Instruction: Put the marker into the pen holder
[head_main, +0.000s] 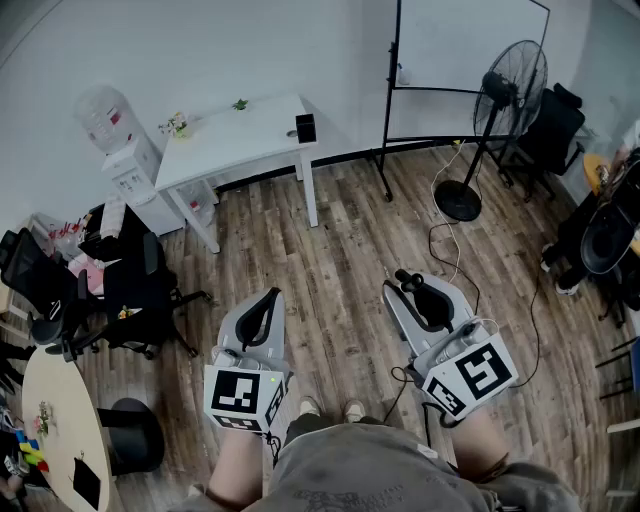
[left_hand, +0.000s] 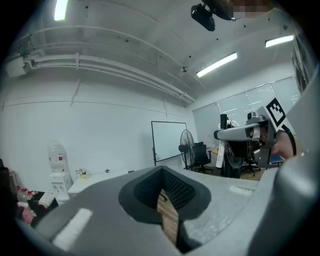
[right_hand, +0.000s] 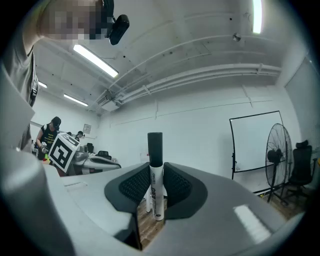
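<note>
Within the right tool (right_hand: 154, 174), one marker (right_hand: 156, 192); left tool (left_hand: 163, 175) closed.

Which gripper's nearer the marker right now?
Right. The right gripper is clamped on the marker, which stands upright between its jaws; the left gripper is empty, off to its left.

Bare floor (head_main: 340, 270) ahead; table (head_main: 250, 135), whiteboard (head_main: 460, 40) and fan (head_main: 510, 85) stand beyond.
</note>
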